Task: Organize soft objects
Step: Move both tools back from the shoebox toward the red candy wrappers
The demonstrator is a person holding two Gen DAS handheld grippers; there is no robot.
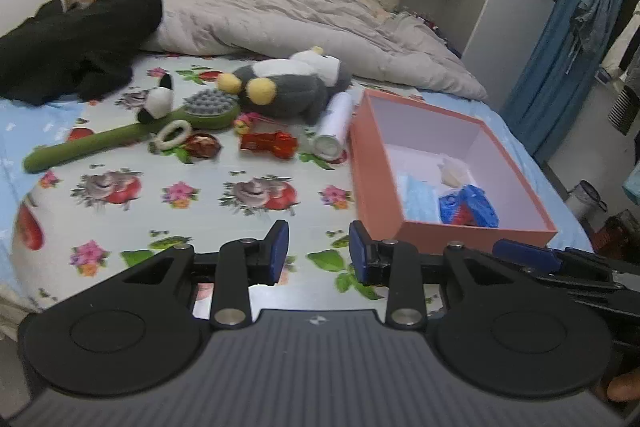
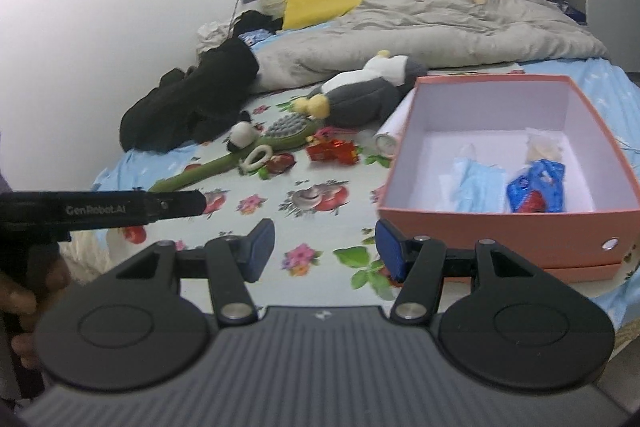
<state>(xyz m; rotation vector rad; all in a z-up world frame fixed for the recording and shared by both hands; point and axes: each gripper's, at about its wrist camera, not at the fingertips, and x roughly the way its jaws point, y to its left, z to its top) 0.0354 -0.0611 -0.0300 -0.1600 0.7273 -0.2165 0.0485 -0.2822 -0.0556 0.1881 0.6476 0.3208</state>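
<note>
A pink open box (image 1: 372,171) (image 2: 500,227) sits on the flowered bed sheet and holds a blue face mask (image 1: 418,199) (image 2: 478,183), a blue packet (image 1: 470,205) (image 2: 536,187) and a pale lump (image 1: 454,171). A grey and white plush penguin (image 1: 288,83) (image 2: 360,95) lies beyond it, beside a small panda plush (image 1: 158,101) (image 2: 240,137) on a green brush (image 1: 120,135) (image 2: 224,159). My left gripper (image 1: 318,251) is open and empty over the sheet, left of the box. My right gripper (image 2: 324,251) is open and empty at the box's near left corner.
A red toy (image 1: 268,145) (image 2: 332,151), a white ring (image 1: 174,133), a white can (image 1: 334,127) and a round red item (image 1: 204,145) lie on the sheet. Black clothing (image 1: 80,43) and a grey duvet (image 1: 300,23) fill the far bed. The left gripper's side shows in the right wrist view (image 2: 104,209).
</note>
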